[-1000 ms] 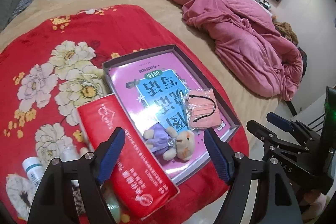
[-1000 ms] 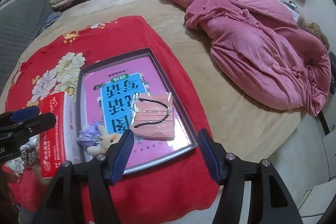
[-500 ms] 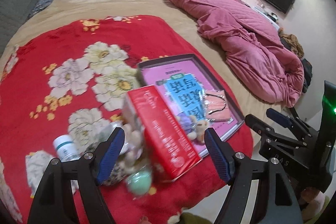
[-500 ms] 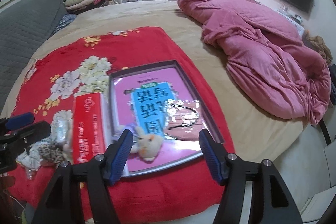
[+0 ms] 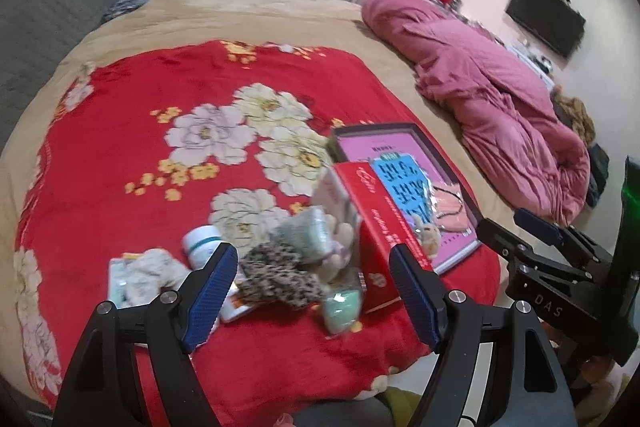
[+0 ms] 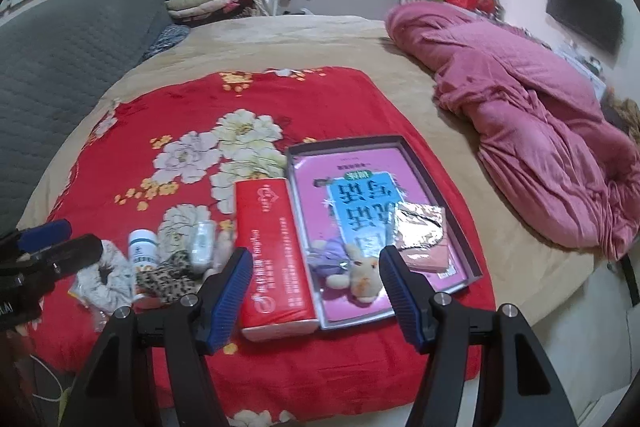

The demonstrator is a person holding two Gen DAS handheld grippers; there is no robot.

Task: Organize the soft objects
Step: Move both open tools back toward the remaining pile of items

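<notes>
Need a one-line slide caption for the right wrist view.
Open right tool above red box and tray holding plush toy and packaged mask.

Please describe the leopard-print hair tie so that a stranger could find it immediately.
On the red flowered blanket, look left of the long red box, among the small loose items. The leopard-print hair tie lies there, below a white bottle. Only it has brown spots; the hair tie beside it is pale.

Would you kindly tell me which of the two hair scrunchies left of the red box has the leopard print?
The leopard-print scrunchie is the one nearer the red box; the other scrunchie, farther left, is plain whitish.
</notes>
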